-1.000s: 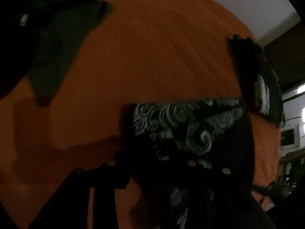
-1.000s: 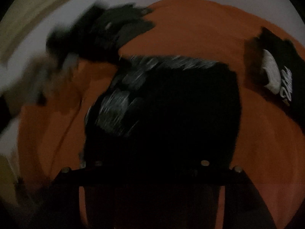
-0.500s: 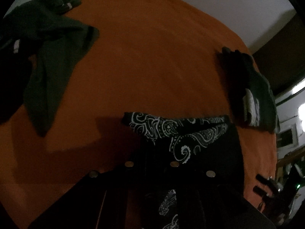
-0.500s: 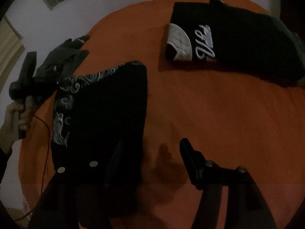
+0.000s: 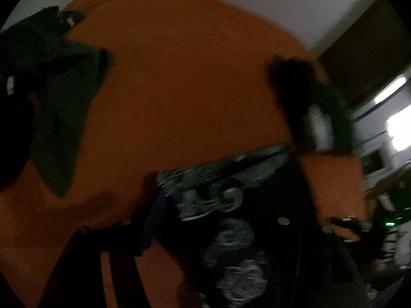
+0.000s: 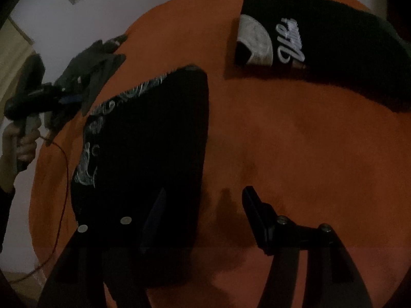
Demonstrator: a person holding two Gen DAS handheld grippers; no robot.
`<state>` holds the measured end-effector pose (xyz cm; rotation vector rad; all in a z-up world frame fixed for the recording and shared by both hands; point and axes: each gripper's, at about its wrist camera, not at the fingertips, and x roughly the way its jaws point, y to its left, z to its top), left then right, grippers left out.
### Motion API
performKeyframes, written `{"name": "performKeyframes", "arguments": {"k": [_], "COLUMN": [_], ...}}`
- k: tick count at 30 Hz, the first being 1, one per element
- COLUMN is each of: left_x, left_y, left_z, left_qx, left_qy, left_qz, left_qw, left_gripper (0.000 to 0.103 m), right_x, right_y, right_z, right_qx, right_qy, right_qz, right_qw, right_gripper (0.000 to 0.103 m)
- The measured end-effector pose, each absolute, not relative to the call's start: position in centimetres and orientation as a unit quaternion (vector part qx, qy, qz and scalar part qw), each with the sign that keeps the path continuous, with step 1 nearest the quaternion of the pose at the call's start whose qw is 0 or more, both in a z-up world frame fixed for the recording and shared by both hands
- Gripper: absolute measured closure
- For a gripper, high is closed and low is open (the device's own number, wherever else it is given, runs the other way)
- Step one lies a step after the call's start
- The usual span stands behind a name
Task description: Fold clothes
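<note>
A black garment with white paisley print [image 6: 143, 154] is lying folded on the round orange-covered table [image 6: 295, 154]. The left hand-held gripper [image 5: 205, 220], jaws just opening, is straddling the garment's patterned edge without pinching it. The right hand-held gripper [image 6: 203, 210] is hovering spread apart over its near edge, gripping nothing.

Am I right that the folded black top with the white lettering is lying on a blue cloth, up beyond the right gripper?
Not quite: the cloth is orange, not blue, as the right wrist view shows. The rest holds: the folded black top with white lettering lies on it, up beyond the right gripper.
</note>
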<state>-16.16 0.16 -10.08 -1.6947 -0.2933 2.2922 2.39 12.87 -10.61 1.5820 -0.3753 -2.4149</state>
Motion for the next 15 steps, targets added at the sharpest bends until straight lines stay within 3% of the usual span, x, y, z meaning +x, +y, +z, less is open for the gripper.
{"name": "performKeyframes", "arguments": {"k": [3,5,6,7,15], "left_x": [-16.1,-15.7,-15.5,-15.3,-13.4], "left_y": [-0.8,-1.0,-0.7,-0.5,1.2], "left_z": [-12.8,-13.0,-12.8,-12.7,-12.0], "left_qx": [-0.607,-0.594,-0.587,-0.581,-0.550], "left_qy": [-0.152,-0.170,-0.163,-0.157,-0.049], "left_qz": [0.768,0.774,0.780,0.785,0.826], "left_qw": [0.135,0.142,0.144,0.146,0.110], "left_gripper": [0.040,0.058,0.076,0.080,0.078], "right_x": [2.8,2.7,2.9,3.1,3.1], "right_y": [12.6,12.4,12.4,12.5,12.8], "right_z": [-10.9,-11.0,-11.1,-11.2,-12.7], "right_qx": [0.544,0.544,0.546,0.548,0.567], "right_qy": [-0.125,-0.124,-0.123,-0.122,-0.146], "right_qz": [-0.821,-0.820,-0.819,-0.818,-0.803], "right_qw": [0.122,0.125,0.126,0.125,0.115], "right_gripper": [0.042,0.042,0.042,0.042,0.042]}}
